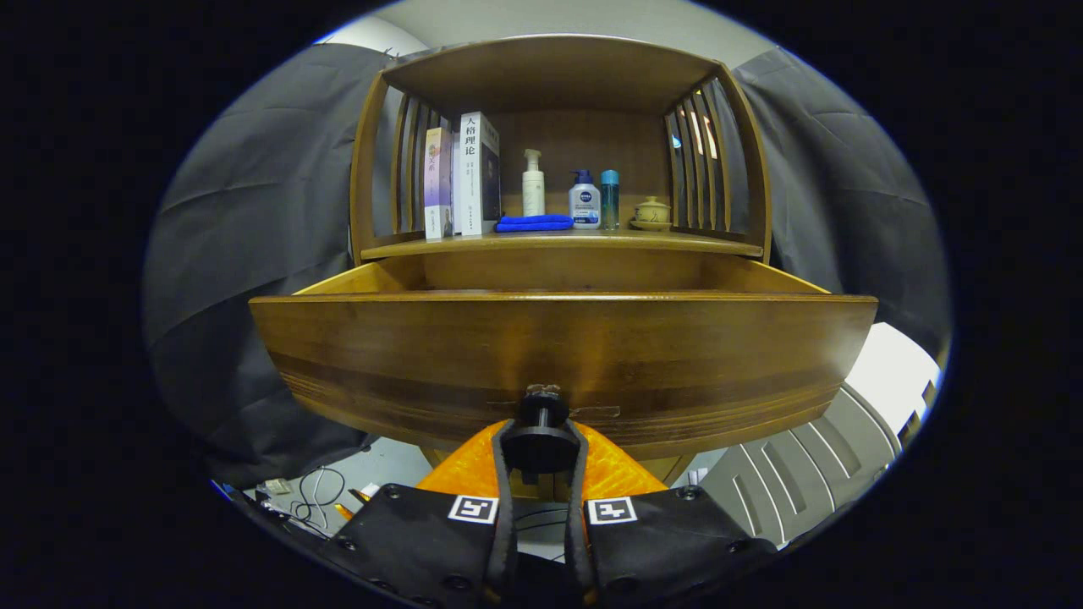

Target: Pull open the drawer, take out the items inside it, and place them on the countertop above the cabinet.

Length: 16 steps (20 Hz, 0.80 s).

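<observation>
Clamping the black knob [542,440] | gripper [541,474] fingers closed on it | drawer [563,355] pulled out, near | countertop [563,244] beyond

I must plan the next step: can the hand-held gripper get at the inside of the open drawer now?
Probably not yet. The hand-held gripper is shut on the round black knob, below the brown wooden drawer front, which blocks the way. It must release and rise first.

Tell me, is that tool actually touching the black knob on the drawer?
Touching. In the gripper view the tool has both fingers closed around the black knob on the pulled-out drawer, with no gap visible.
</observation>
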Motion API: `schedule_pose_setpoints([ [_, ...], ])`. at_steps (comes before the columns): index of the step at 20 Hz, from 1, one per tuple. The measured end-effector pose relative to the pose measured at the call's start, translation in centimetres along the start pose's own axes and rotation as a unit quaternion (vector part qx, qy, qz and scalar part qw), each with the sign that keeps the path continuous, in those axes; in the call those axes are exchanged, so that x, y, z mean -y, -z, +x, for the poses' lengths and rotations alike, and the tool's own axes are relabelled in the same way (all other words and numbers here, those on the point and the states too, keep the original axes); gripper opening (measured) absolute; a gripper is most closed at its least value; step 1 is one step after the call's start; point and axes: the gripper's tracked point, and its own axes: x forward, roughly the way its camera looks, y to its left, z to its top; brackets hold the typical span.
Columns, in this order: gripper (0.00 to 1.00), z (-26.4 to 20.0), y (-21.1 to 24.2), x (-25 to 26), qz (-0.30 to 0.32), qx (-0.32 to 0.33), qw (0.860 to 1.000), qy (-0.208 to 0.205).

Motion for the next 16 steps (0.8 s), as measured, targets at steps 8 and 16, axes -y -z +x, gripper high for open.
schedule_pose_setpoints([
  [8, 0.35, -0.3, 0.2, -0.4, 0.021, -0.033, 0.999, -0.028],
  [16, 1.00, -4.4, -3.1, 2.5, 0.052, -0.030, 0.998, -0.027],
])
